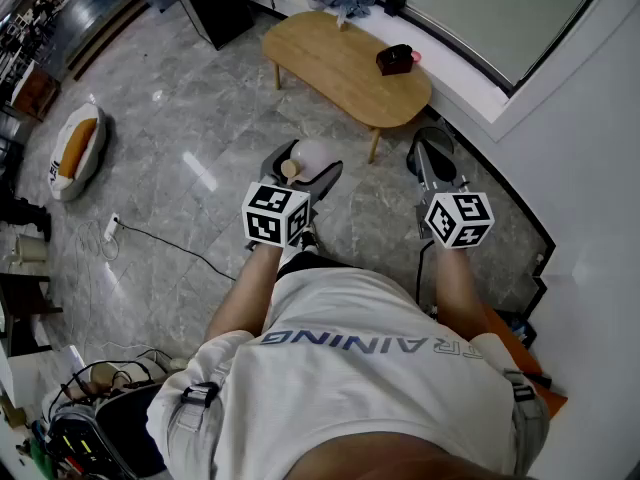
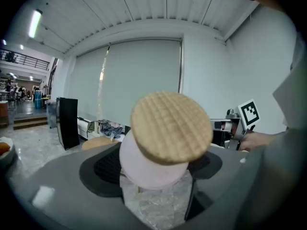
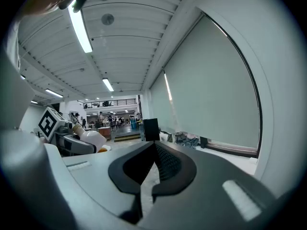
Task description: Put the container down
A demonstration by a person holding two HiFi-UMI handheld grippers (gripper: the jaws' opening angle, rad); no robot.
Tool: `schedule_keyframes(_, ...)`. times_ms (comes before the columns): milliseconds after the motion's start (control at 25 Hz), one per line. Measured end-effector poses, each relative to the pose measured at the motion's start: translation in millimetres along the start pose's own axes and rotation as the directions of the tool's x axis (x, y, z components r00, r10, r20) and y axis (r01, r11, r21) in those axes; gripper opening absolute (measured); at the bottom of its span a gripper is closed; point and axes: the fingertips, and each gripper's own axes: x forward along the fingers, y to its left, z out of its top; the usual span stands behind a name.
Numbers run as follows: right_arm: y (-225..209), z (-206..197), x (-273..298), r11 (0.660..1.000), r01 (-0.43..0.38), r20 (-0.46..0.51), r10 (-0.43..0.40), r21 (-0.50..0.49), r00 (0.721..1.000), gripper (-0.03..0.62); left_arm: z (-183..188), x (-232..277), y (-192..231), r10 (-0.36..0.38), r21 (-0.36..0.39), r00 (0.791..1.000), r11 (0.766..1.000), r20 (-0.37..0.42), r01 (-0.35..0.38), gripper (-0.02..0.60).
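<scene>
Left gripper: jaws stand wide and are clamped on the container, which is carried in the air over the grey floor, in front of the person's left side.
Container's lie: it is on its side in the jaws, with the round wooden lid turned back toward the person and the white body pointing away.
Landing place: the wooden table lies far ahead and a little right, well apart from the container. It looks like the likeliest surface, and its left half is bare.
Doing it well: I would carry the container over the bare left part of the table and tip the gripper nose-down so the base meets the wood flat. The jaws should part only once the base bears its own weight. Letting go while it is tilted would probably make it roll or knock the lid off.
Keep clear of: the dark object at the table's right end.
Right gripper: jaws closed together with nothing between them. It is held level at the person's right and is not needed for this step.
Count, left to right: one round cushion on the floor at far left, one power strip, one container, one lid, one table, one dark object.
Count, rig: two grippers, each with one marker cube.
</scene>
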Motion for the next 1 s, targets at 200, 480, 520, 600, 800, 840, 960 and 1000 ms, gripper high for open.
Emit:
schedule_keyframes(200,-2,-3,4,1.000,0.002,-0.015,-0.002,0.000,1.000,0.014,-1,4,3,0.002,0.001,1.000,1.000,-0.009,-0.002,0.396)
schedule_keyframes(480,0,-8,15,1.000,-0.005,-0.030,0.005,0.002,1.000,0.014,-7,8,11,-0.002,-0.007,1.000,1.000,-0.026,0.002,0.394)
schedule_keyframes(520,1,-7,17,1.000,-0.006,-0.031,0.006,0.003,0.999,0.014,-6,9,13,-0.002,-0.009,1.000,1.000,-0.028,0.002,0.394)
schedule_keyframes(600,1,-7,21,1.000,-0.010,-0.035,0.011,0.005,0.999,0.014,-6,9,16,-0.001,-0.012,1.000,1.000,-0.030,0.000,0.394)
schedule_keyframes(800,2,-6,36,0.999,-0.032,-0.027,0.033,0.032,0.999,0.014,-4,12,27,0.006,-0.024,0.999,1.000,-0.033,-0.007,0.394)
schedule_keyframes(840,3,-5,40,0.998,-0.046,-0.023,0.047,0.046,0.999,0.015,-4,13,31,0.007,-0.027,0.999,1.000,-0.033,-0.008,0.396)
schedule_keyframes(960,9,-6,55,0.994,-0.083,-0.022,0.085,0.069,0.996,0.015,-2,15,42,0.013,-0.034,0.999,0.999,-0.034,-0.014,0.396)
schedule_keyframes(1000,10,-7,59,0.994,-0.088,-0.026,0.090,0.069,0.996,0.015,-1,17,47,0.015,-0.037,0.999,0.999,-0.034,-0.016,0.396)
